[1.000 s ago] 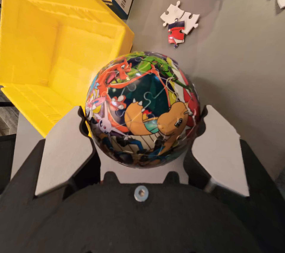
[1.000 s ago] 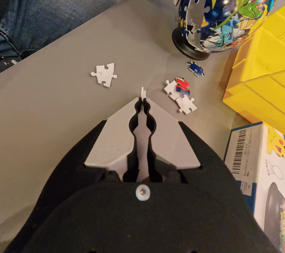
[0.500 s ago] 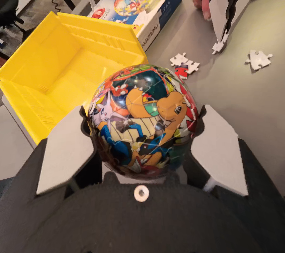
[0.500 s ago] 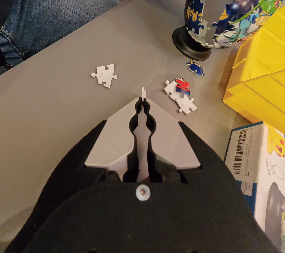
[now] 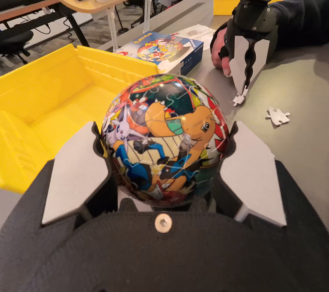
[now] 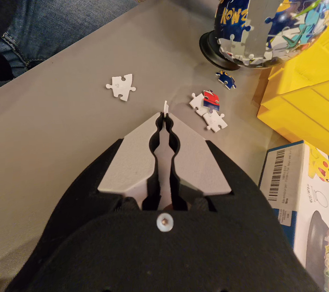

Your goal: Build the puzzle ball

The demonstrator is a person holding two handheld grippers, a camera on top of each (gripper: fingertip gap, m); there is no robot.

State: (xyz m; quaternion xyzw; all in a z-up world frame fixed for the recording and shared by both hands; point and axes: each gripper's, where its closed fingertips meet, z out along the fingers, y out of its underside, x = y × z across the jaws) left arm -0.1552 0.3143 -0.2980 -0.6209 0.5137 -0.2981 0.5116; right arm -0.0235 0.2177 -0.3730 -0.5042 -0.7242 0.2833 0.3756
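So the right gripper (image 6: 164, 114) is pinching a white puzzle piece (image 6: 166, 106) edge-on, and the open slot (image 6: 261, 16) in the puzzle ball (image 5: 164, 139), clamped by the left gripper (image 5: 164, 141), sits up and to its right.

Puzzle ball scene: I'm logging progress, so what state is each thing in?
Colourful puzzle ball: gripped, gap unfilled.
Left gripper: shut on ball.
Right gripper: shut on white puzzle piece.
Yellow plastic bin: open, empty.
Blue puzzle piece: loose, face-up.
Black stand: beside the ball.
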